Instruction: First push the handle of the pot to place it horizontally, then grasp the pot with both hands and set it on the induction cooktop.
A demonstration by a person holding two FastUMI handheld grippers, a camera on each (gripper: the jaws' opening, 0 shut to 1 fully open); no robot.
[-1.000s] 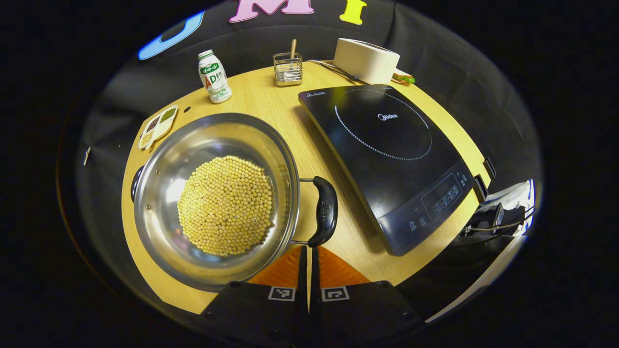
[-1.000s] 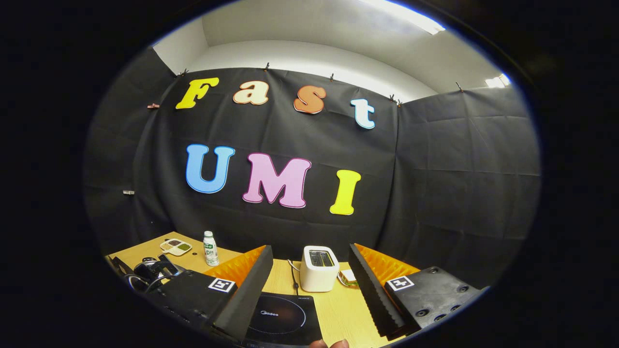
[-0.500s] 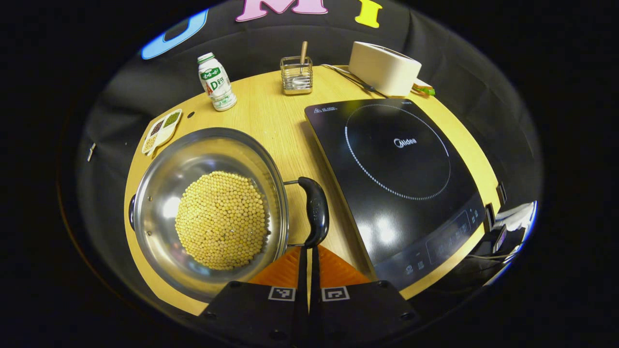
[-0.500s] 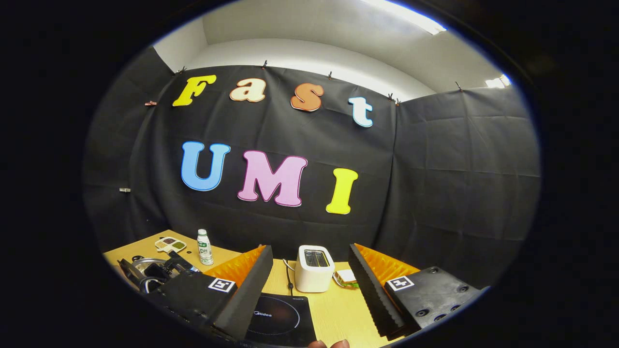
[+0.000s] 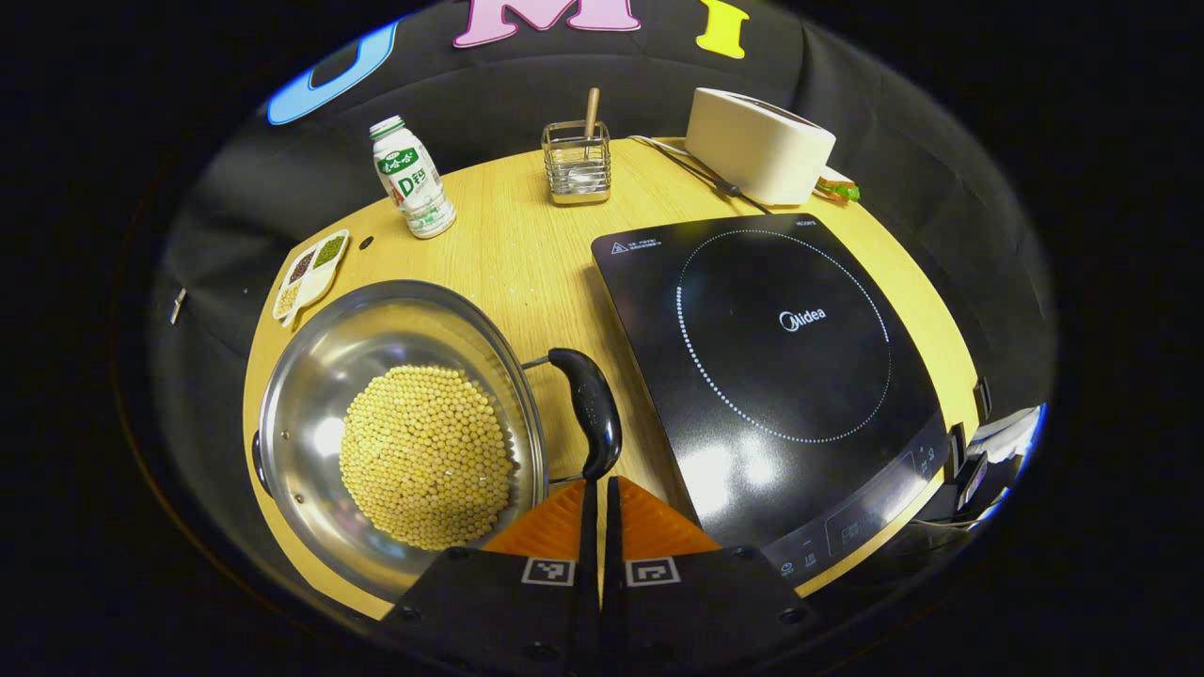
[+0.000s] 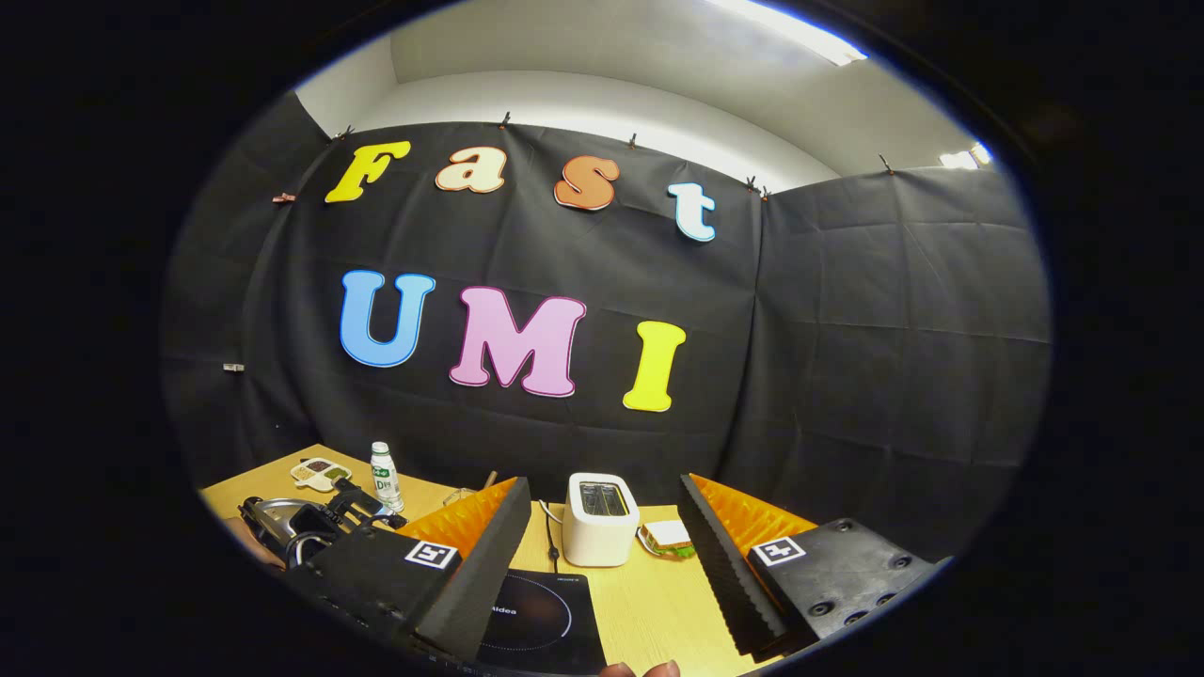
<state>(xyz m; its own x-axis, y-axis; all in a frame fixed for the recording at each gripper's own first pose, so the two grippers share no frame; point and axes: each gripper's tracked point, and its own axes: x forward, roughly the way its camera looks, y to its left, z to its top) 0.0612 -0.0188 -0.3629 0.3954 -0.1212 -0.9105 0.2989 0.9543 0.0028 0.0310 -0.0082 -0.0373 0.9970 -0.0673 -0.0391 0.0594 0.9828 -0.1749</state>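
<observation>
Surroundings on the table (image 5: 527,244): a white bottle (image 5: 411,177) with a green label at upper left of the left gripper view, a wire holder (image 5: 577,171) with a stick in it at top centre, a white toaster (image 5: 758,143) at upper right with a cord running from it, and a small divided dish (image 5: 309,272) of dark, green and pale grains at left, just beyond the pot's rim. Nothing lies between the pot and the induction cooktop (image 5: 781,367), which fills the right half of that view; bare table separates them.

The steel pot (image 5: 310,414) sits at lower left and holds a mound of soybeans (image 5: 425,454). Its black handle (image 5: 591,414) projects from the rim toward the cooktop; the grip's long axis runs near-vertical in the frame, leaning slightly left at the top.

The left tool (image 5: 600,489) is clenched with nothing between its fingers, its tips right at the handle's lower end; actual contact cannot be confirmed.

In the right gripper view, the right tool (image 6: 602,527) is released, jaws wide apart, raised and facing the booth wall. The toaster (image 6: 601,519) stands between its fingers, farther off, with the cooktop (image 6: 531,625) at bottom centre.
</observation>
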